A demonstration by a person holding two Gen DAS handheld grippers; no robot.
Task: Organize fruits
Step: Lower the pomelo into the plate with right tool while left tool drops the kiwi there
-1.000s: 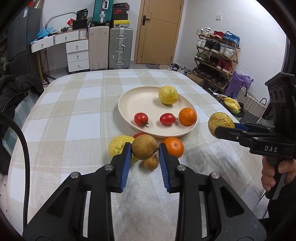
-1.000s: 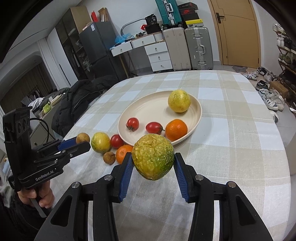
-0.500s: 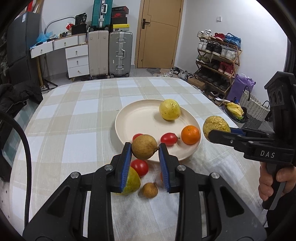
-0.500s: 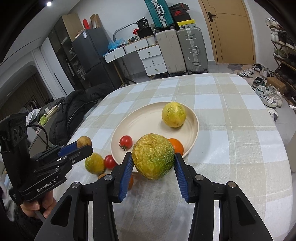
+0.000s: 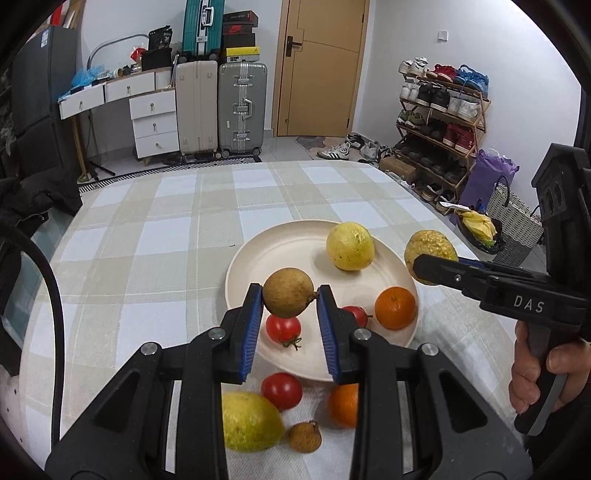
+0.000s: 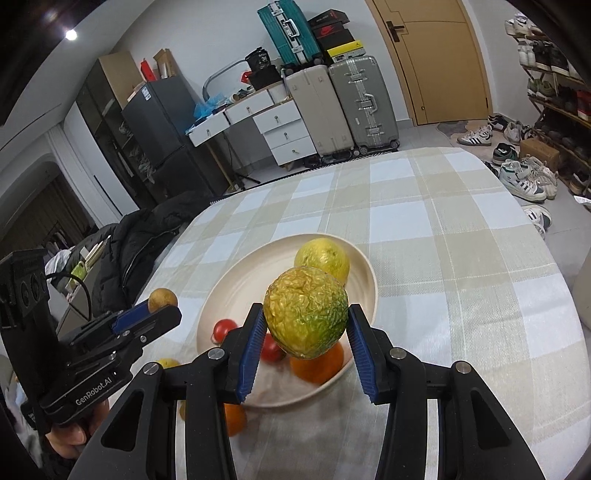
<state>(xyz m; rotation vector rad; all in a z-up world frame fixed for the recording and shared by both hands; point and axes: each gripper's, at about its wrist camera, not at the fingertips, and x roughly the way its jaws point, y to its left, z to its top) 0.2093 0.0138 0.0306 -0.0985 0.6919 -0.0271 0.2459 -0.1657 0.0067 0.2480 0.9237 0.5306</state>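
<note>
Both wrist views are evenly and brightly lit by cool indoor light. A round ceiling lamp (image 6: 71,34) glares at the upper left of the right wrist view. Shadows on the tabletop (image 5: 177,236) are soft and faint. Fisheye distortion bends the walls and door (image 5: 320,66), and a black vignette fills the corners. The left view is sharp; the plate (image 6: 236,291) in the right view shows slight motion blur.

Wrinkled rough fruit (image 6: 306,313), matt plate (image 5: 295,254), woven cloth (image 5: 166,236)
</note>
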